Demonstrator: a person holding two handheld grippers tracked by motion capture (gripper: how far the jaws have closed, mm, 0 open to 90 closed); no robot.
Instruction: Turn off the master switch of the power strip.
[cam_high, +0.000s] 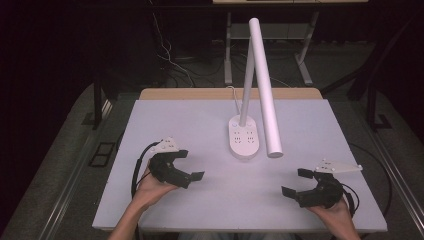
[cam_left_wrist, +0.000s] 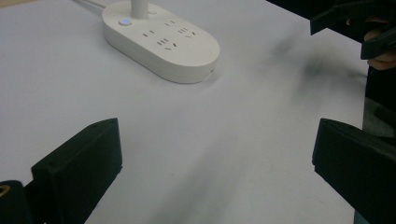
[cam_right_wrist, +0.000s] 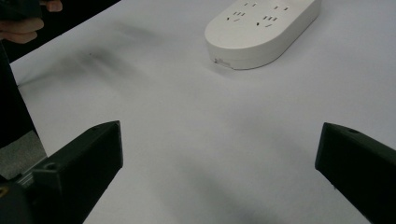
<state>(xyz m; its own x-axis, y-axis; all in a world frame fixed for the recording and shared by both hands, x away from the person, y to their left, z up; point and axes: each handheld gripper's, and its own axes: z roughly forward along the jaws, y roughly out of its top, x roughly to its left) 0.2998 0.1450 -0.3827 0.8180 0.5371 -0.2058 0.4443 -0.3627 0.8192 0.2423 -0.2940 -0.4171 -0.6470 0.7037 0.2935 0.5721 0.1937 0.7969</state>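
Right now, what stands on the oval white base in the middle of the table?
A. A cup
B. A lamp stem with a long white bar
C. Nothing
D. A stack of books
B: from the base with sockets a white stem rises and carries a long white bar that slopes down toward the table.

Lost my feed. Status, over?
Left gripper open, right gripper open, both empty. Lamp upright mid-table. Nothing between.

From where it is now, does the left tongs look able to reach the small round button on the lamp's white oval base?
Probably yes. The left tongs stand open, and only bare white tabletop lies between them and the round button on the white oval lamp base.
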